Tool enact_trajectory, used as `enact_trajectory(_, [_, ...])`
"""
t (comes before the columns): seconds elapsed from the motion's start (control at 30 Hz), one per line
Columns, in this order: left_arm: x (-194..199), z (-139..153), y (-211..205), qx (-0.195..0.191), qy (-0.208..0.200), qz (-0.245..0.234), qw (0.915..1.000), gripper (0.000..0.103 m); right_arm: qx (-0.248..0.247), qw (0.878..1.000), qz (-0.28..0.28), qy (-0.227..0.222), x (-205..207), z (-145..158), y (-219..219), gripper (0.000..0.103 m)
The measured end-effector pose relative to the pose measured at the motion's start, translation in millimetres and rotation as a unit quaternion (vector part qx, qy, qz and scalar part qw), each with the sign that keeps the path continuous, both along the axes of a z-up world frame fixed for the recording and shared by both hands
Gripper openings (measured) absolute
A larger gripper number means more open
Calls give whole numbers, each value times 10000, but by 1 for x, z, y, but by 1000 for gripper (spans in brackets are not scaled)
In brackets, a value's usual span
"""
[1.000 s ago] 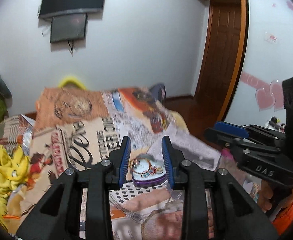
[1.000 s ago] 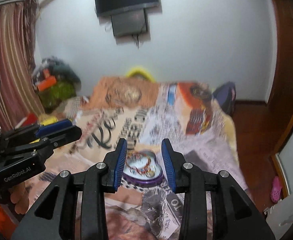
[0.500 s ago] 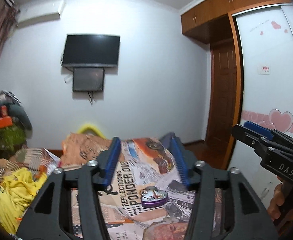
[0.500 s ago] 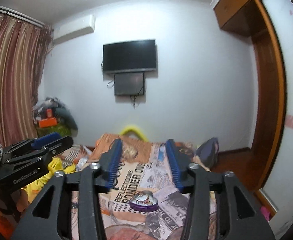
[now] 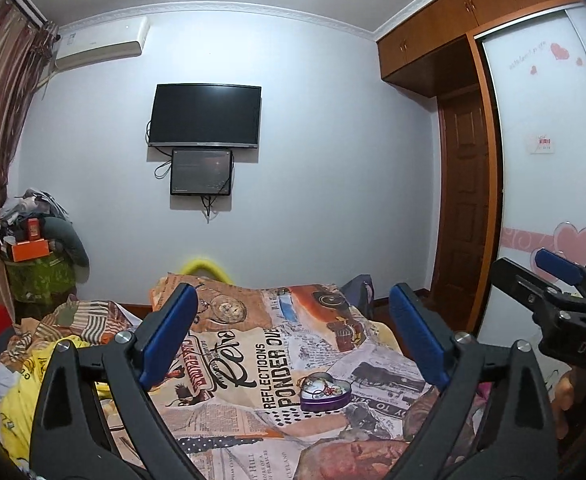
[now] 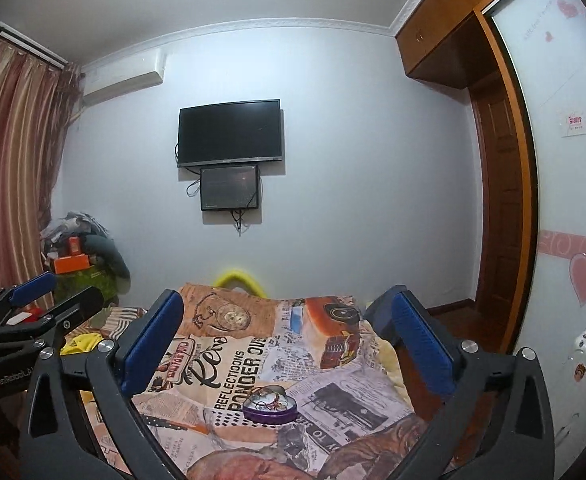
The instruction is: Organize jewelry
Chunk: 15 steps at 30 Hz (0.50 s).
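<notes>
A purple heart-shaped tin (image 5: 326,393) with jewelry in it lies on the newspaper-print bedspread (image 5: 253,364). It also shows in the right wrist view (image 6: 269,405). My left gripper (image 5: 293,332) is open wide and empty, held back from and above the tin. My right gripper (image 6: 287,336) is open wide and empty too, likewise back from the tin. The right gripper shows at the right edge of the left wrist view (image 5: 553,292). The left gripper shows at the left edge of the right wrist view (image 6: 41,312).
A yellow garment (image 5: 25,384) and striped cloth lie on the bed's left side. A clutter pile (image 5: 37,248) stands in the far left corner. A TV (image 5: 205,116) hangs on the far wall. A wardrobe (image 5: 553,160) and door (image 5: 469,216) are at right.
Both grippers have pulled back and tilted up from around the tin and opened much wider. The tin now looks smaller and farther away on the bed.
</notes>
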<state>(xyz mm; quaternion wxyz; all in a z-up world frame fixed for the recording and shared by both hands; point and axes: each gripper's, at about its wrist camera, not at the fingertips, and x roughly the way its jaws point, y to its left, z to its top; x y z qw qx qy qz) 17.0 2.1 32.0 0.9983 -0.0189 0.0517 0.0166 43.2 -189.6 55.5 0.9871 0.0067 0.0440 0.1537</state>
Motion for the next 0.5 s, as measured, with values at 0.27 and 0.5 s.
enact_trajectory(0.27, [-1, -6, -5, 59, 59, 18, 10000, 99, -38, 10000, 38, 49, -4, -6, -6, 103])
enact_trajectory(0.5, [2, -8, -4, 29, 130, 13, 9999, 99, -54, 9999, 53, 98, -4, -6, -9, 103])
